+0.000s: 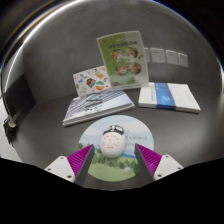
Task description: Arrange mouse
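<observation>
Your claw [113, 160] is spread open, its purple pads [78, 160] set wide with a gap on each side of the mouse [112, 141]. The mouse sits between the fingers on a round mat [112, 150], pale with a dark top. Just beyond the mat lies an open book [97, 105]; right of the book, a white box [169, 96]. Behind the book, a green booklet [124, 59] stands upright, a smaller card [90, 82] beside it.

Soft, even overhead light, a pale sheen on the tabletop [150, 125], strong fisheye curving toward the rim.
</observation>
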{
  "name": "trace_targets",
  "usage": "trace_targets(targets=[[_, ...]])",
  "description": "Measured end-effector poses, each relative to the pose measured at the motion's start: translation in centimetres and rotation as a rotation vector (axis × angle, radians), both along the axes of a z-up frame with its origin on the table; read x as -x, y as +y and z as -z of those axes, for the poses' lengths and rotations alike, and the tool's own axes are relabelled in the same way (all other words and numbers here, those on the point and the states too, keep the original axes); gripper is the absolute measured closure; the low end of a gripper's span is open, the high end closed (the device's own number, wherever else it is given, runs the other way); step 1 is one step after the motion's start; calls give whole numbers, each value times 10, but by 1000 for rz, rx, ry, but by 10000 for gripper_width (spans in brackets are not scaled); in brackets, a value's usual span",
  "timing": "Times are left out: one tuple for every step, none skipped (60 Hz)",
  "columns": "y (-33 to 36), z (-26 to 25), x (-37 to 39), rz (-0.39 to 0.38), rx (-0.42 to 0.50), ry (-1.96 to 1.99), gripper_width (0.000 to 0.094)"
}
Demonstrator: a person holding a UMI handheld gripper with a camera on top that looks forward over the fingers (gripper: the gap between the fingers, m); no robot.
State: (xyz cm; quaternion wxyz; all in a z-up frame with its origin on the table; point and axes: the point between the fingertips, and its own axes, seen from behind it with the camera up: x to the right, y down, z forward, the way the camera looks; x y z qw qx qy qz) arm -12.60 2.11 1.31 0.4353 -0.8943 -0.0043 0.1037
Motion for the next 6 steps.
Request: trace_targets(targets=[[-4, 0, -3, 11, 5, 2, 94], [-7, 0, -8, 23, 11, 3, 92], [-11, 1, -12, 36, 17, 2, 93], [-15, 2, -17, 47, 22, 0, 94], [-20, 2, -22, 57, 28, -3, 95], [-24, 3, -27, 65, 31, -5, 95]])
